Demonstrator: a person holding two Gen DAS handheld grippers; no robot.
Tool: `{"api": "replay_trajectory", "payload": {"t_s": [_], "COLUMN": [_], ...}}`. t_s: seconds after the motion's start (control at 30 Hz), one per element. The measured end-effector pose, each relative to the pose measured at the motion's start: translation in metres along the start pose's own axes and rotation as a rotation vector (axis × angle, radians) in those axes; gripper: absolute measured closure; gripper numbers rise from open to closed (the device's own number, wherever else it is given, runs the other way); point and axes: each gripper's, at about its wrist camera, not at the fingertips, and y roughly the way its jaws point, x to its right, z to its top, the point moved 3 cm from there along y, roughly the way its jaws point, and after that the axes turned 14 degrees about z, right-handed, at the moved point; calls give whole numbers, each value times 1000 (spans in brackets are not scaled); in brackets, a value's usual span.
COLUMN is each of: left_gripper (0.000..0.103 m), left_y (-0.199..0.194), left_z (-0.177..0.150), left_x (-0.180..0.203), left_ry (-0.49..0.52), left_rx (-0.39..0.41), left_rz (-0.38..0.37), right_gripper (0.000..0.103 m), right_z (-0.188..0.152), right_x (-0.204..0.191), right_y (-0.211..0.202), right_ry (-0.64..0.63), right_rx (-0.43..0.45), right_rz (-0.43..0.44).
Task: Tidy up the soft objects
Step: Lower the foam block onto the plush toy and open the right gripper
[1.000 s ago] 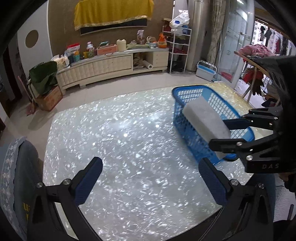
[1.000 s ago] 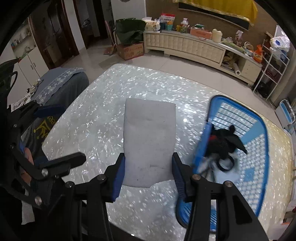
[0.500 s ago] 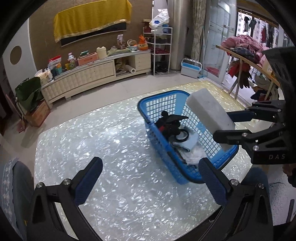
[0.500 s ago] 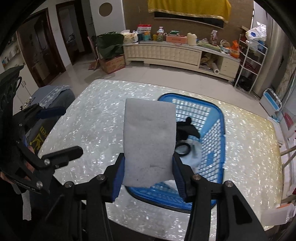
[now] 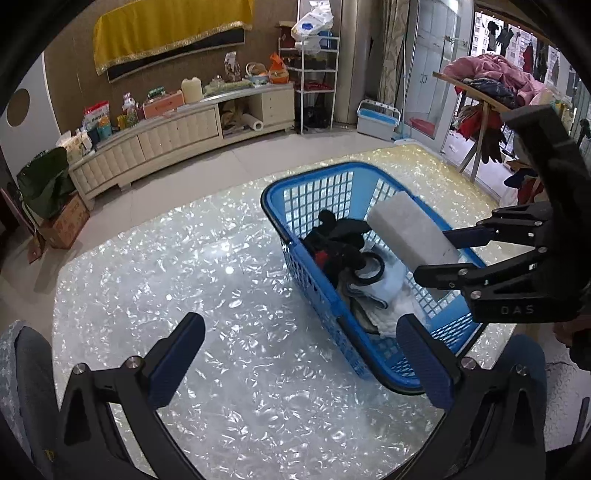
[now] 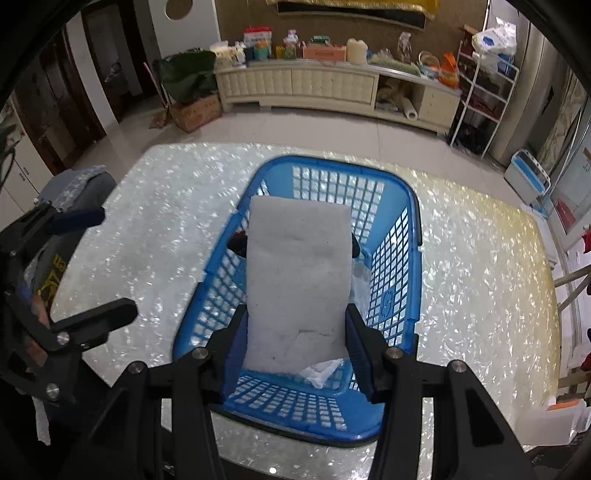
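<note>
Left wrist view: the blue basket [image 5: 334,295] stands on the pearly surface [image 5: 184,277], holding black items [image 5: 332,240] and white cloths [image 5: 391,299]. The left gripper [image 5: 301,363] is spread wide with nothing between its fingers, just beside the basket.

Right wrist view: the right gripper [image 6: 297,347] is clenched on a grey sponge block [image 6: 298,280], held above the basket [image 6: 391,295]; a crumpled white cloth [image 6: 321,371] lies inside the basket.

I see a long cream tufted sideboard [image 5: 166,140] along the far wall, cluttered with bottles and boxes, a white wire shelf rack [image 5: 317,74] beside it, and a yellow cloth [image 5: 170,33] hung above.
</note>
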Motion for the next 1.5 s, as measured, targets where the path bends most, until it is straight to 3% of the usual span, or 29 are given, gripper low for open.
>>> {"api": "replay_trajectory", "payload": {"t_s": [0.47,0.77,1.07,1.27,1.4,1.5], "left_gripper": [0,0,0,0,0,0], "left_y": [52,58,48,32,19,8], "left_z": [-8,-8,-10,-8,-11,-13], "left_x": [-3,-8,-9,-10,-14,-14], "left_ry": [-13,-38,-39,-31,-42,-40], "left_rx": [-76,-70,-62,-31,-14,8], "left_rz": [-39,-84,-75,-55,-45,-34], "right_gripper": [55,56,51,41,10,6], "right_z": [-7,-14,-12,-22,-27,-29], "right_x": [20,16,19,9,-2,-13], "right_y": [68,96,91,69,54,37], "right_ry": [57,54,59,50,26,20], "right_rx": [-163,-272,-267,-231,-193,-148], "right_rz": [-88,-80,-87,-88,-106,-104]}}
